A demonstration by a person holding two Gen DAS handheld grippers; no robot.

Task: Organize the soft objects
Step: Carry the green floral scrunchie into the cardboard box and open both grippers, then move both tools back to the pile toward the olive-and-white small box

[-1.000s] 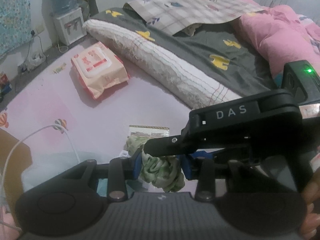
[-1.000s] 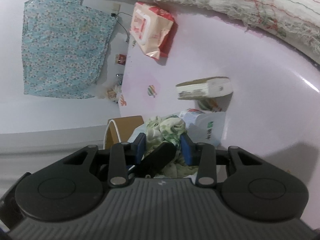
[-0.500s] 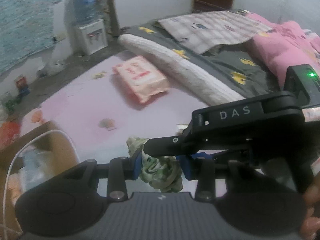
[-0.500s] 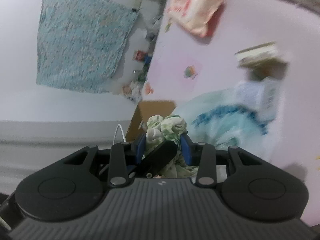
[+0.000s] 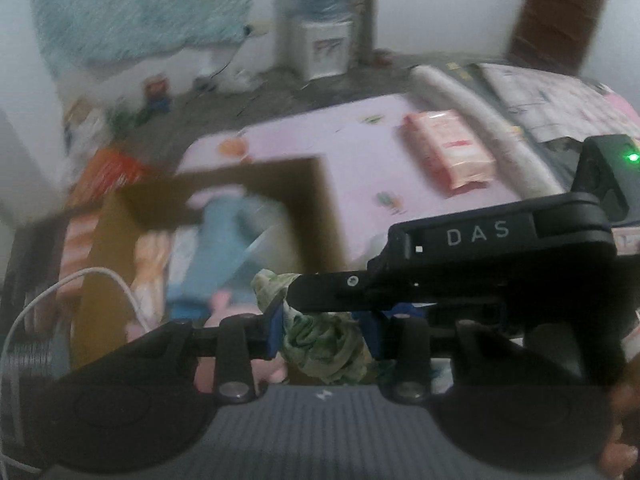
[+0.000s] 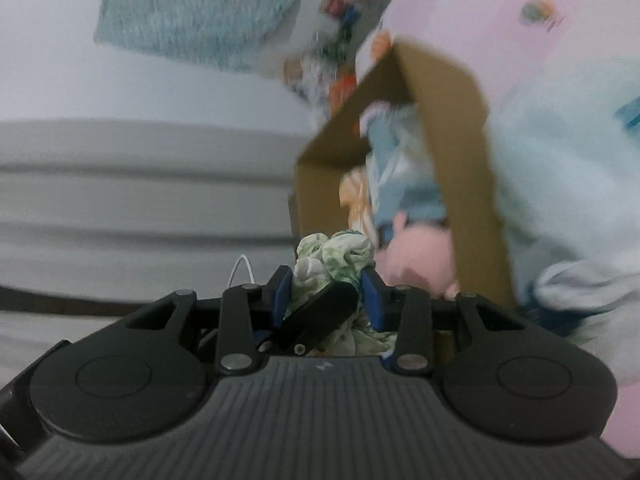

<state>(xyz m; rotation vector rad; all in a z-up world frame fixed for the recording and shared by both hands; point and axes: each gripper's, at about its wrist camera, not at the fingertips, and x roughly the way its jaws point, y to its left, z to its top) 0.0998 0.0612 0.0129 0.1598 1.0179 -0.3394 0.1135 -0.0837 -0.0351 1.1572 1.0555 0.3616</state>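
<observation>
A crumpled green and white cloth [image 5: 320,340] is held in the air between both grippers. My left gripper [image 5: 324,330] is shut on it. My right gripper [image 6: 326,294] is shut on the same cloth [image 6: 334,254], and its black finger crosses the left wrist view. An open brown cardboard box [image 5: 312,200] lies just ahead and below, holding blue, pink and orange soft things [image 5: 224,240]. The box [image 6: 460,152] also shows in the right wrist view, with a pink soft toy [image 6: 420,256] inside.
A pink wipes pack [image 5: 448,152] lies on the pink sheet [image 5: 360,168]. A rolled white blanket [image 5: 472,100] edges the bed. A pale blue fluffy heap [image 6: 560,200] lies beside the box. A white cable [image 5: 60,292] hangs at the left. A water dispenser [image 5: 320,40] stands by the wall.
Both grippers have swung left with the cloth, from over the pink sheet to just above the open cardboard box. The view is blurred by the motion.
</observation>
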